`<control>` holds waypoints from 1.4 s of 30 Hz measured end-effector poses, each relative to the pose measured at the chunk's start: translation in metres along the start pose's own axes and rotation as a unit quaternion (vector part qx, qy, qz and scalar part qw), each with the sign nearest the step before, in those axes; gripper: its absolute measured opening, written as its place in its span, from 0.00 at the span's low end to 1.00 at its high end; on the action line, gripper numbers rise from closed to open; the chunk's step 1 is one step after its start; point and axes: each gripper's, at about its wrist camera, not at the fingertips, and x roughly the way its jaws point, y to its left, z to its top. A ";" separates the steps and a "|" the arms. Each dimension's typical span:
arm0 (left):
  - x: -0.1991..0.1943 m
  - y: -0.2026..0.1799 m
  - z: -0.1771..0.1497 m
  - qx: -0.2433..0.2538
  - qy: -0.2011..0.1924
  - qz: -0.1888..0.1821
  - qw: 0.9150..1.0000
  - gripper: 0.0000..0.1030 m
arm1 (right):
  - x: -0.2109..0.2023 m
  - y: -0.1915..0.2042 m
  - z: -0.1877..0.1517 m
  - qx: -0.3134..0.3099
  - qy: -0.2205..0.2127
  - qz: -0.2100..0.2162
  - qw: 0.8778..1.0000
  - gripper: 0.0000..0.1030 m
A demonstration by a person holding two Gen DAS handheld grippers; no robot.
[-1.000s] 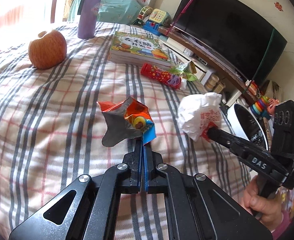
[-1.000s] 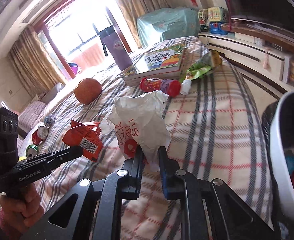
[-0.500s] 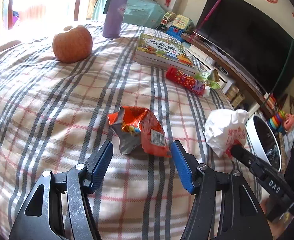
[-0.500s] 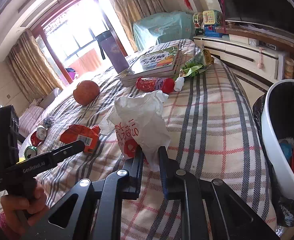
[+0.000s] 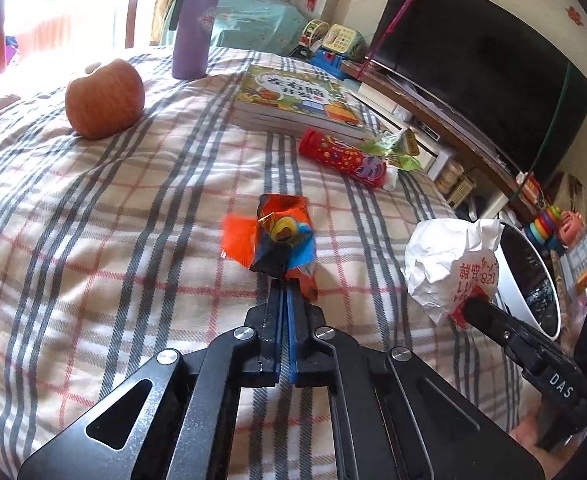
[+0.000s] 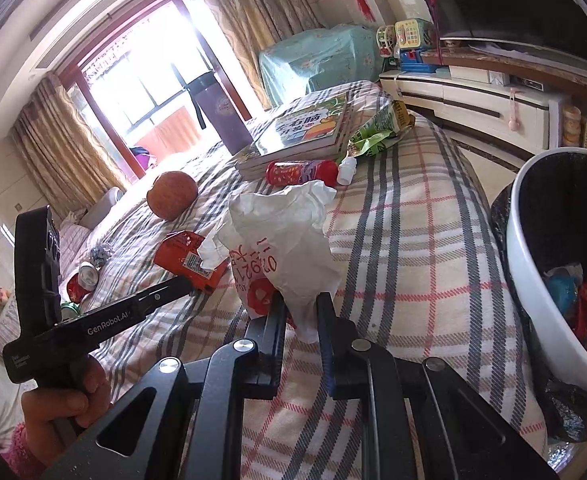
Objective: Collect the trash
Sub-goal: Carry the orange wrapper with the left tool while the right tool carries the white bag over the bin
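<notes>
so both grippers are clamped on trash over the plaid bed.
left gripper jaws just snapped closed on the orange snack wrapper, mid-bed. right gripper pinches the crumpled white bag, near the right edge. white bin sits just right of the bed; apple and books far side.

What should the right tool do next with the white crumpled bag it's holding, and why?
Probably swing it right, over the white bin, then open. The right tool is shut on the crumpled bag, lifted off the plaid bed cover, and the lined bin stands open beside the bed with trash already inside.
</notes>
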 end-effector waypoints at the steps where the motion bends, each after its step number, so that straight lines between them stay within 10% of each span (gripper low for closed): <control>1: -0.002 -0.002 -0.001 0.003 -0.001 -0.002 1.000 0.00 | -0.004 -0.001 0.000 0.001 -0.002 -0.001 1.000 0.15; 16: -0.018 -0.018 -0.011 0.018 -0.002 -0.022 1.000 0.04 | -0.038 -0.011 0.004 0.008 -0.027 -0.004 1.000 0.15; 26: -0.006 -0.018 0.008 0.021 -0.020 0.013 1.000 0.69 | -0.035 -0.015 -0.001 0.015 -0.021 -0.006 1.000 0.15; 31: 0.020 -0.027 0.018 0.048 -0.004 0.023 0.999 0.67 | -0.035 -0.017 -0.002 0.019 -0.019 -0.010 1.000 0.15; 37: 0.030 -0.034 0.019 0.067 0.008 0.008 0.998 0.14 | -0.041 -0.018 -0.003 0.019 -0.022 -0.012 1.000 0.15; 42: 0.023 -0.042 0.015 0.077 0.006 0.010 0.997 0.03 | -0.050 -0.018 -0.002 0.017 -0.030 -0.011 0.999 0.15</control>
